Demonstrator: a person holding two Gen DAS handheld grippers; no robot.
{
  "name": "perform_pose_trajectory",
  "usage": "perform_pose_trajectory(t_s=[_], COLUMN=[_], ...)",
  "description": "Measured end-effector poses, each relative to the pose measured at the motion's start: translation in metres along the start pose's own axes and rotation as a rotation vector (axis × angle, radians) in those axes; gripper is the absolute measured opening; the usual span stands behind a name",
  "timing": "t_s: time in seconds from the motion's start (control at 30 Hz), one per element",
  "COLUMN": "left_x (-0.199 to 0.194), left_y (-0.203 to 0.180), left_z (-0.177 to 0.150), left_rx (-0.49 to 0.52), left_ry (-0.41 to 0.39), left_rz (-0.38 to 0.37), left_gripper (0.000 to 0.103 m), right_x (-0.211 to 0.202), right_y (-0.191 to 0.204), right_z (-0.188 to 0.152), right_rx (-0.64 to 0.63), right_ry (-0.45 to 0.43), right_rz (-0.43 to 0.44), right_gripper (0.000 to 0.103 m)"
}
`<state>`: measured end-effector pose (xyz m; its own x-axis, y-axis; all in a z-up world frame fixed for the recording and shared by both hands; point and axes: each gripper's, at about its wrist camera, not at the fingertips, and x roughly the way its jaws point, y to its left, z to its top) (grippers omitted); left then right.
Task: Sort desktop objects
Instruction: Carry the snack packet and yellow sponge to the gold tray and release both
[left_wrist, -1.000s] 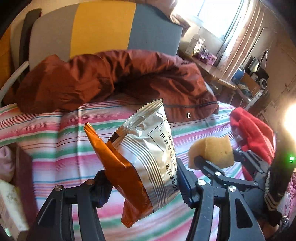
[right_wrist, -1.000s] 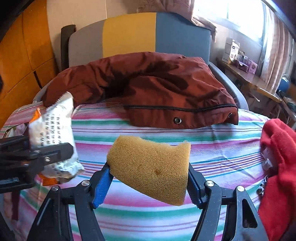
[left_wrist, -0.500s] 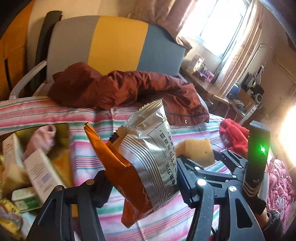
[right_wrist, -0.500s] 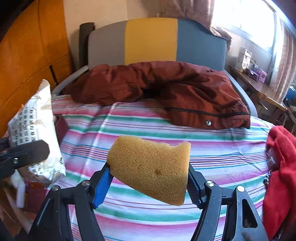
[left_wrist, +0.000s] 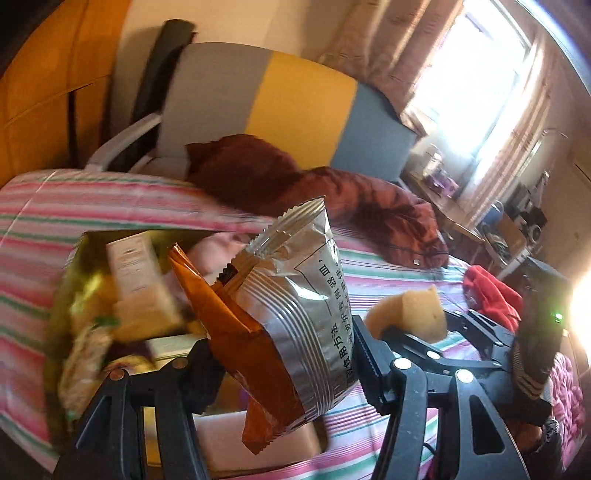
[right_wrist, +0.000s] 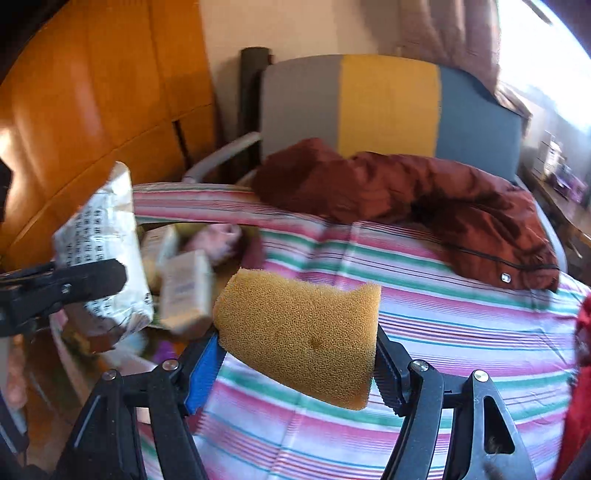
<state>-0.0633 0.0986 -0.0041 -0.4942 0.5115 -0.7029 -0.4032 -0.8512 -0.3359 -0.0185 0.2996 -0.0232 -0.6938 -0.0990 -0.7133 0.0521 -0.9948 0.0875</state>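
Observation:
My left gripper (left_wrist: 280, 365) is shut on a silver and orange snack bag (left_wrist: 291, 317) and holds it in the air above a box (left_wrist: 74, 280) full of small cartons and packets. The bag also shows in the right wrist view (right_wrist: 103, 254), at the left. My right gripper (right_wrist: 299, 365) is shut on a yellow sponge (right_wrist: 299, 328) and holds it above the striped cloth (right_wrist: 443, 332), just right of the box (right_wrist: 173, 280). The sponge shows in the left wrist view (left_wrist: 410, 314), right of the bag.
A brown jacket (right_wrist: 424, 195) lies at the back of the striped surface in front of a grey, yellow and blue chair back (right_wrist: 388, 103). A red cloth (left_wrist: 491, 291) lies at the right. A wooden wall (right_wrist: 92, 110) stands at the left.
Both grippers have swung left with their loads. The box of cartons has come further into view, under the bag and left of the sponge.

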Motion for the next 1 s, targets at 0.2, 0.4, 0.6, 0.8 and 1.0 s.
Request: perform_pose_trajectory(t_s=[0.2, 0.4, 0.6, 0.8, 1.0], left_x=[-0.006, 0.012, 0.060, 0.049, 0.027], left_y=[0.046, 0.060, 0.076, 0.078, 0.079], left_z=[-0.010, -0.007, -0.014, -0.013, -0.010], left_rx=[-0.074, -0.080, -0.086, -0.117, -0.138], left_ry=[0.014, 0.045, 0.143, 0.105, 0.047], left_rz=[0.032, 0.051, 0.095, 0.075, 0.079], left_gripper=[0.061, 0.062, 0.062, 0.066, 0.067], right_x=[0.008, 0.027, 0.063, 0.083, 0.082], right_y=[0.048, 0.082, 0.106, 0.106, 0.109], right_z=[-0.002, -0.003, -0.008, -0.016, -0.018], right_rx=[-0.048, -0.084, -0.130, -0.124, -0.129], right_ry=[0.008, 0.026, 0.083, 0.131, 0.126], right_rz=[0.074, 0.122, 0.121, 0.130, 0.151], right_gripper=[0.072, 0.072, 0.072, 0.078, 0.089])
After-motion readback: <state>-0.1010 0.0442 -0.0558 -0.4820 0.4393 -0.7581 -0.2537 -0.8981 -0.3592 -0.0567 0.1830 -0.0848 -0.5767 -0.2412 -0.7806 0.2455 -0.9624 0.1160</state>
